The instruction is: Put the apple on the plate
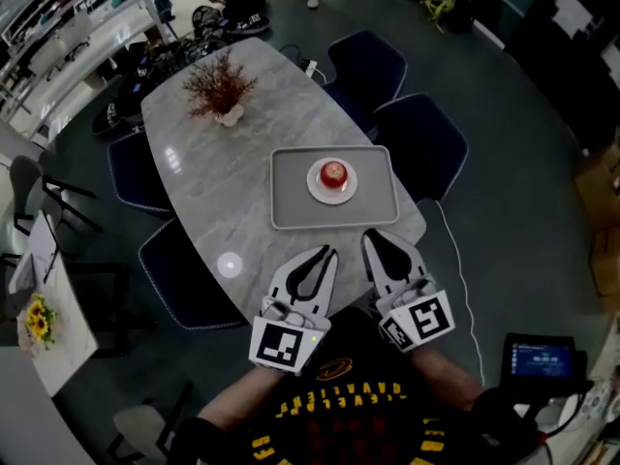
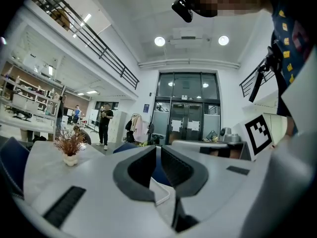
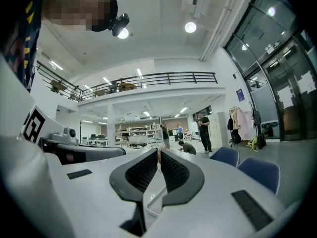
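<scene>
Apple on plate; both hand-held grippers closed and empty.

One red apple (image 1: 333,172) sits on one white plate (image 1: 331,200), and the plate lies mid-way in one grey tray (image 1: 286,216) on the marble bench (image 1: 208,192). Two units are counted. The left hand-held gripper (image 1: 332,251) and the right hand-held gripper (image 1: 369,235) are held side by side over the bench's near edge, apart from the tray. Each has its jaws drawn together, gripping and touching no object. One potted dried plant (image 1: 219,87) stands towards the far end. Four dark chairs (image 1: 363,66) ring the bench.
</scene>
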Demonstrator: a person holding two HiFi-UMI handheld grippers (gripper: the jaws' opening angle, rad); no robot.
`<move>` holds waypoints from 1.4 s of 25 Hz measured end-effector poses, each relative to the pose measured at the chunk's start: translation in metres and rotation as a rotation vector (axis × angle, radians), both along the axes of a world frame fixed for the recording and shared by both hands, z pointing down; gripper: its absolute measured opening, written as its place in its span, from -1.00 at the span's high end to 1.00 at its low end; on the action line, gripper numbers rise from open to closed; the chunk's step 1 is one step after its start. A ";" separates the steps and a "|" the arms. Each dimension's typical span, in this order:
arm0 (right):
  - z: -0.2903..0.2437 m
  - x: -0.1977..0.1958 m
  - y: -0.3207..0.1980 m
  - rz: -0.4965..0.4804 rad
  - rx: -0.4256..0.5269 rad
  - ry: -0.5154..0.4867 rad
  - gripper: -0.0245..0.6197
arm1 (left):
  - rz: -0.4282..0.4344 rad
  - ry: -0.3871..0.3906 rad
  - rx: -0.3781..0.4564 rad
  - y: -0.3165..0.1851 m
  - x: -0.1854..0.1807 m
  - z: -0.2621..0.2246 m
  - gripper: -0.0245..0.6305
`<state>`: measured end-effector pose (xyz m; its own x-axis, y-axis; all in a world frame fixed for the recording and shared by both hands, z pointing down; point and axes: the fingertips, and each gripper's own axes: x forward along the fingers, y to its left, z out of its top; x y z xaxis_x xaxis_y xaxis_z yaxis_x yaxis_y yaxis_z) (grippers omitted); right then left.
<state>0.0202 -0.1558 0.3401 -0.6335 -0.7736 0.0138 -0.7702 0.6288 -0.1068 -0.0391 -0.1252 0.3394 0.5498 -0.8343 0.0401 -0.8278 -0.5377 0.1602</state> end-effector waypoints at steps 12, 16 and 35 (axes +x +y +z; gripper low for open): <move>-0.011 -0.012 0.044 0.029 0.053 0.058 0.84 | 0.024 -0.018 0.056 0.034 -0.011 -0.016 0.83; -0.010 -0.009 0.042 0.036 0.068 0.066 0.84 | 0.026 -0.020 0.062 0.031 -0.009 -0.014 0.83; -0.006 0.000 0.040 0.057 0.046 0.052 0.84 | 0.036 -0.013 0.038 0.026 -0.004 -0.009 0.83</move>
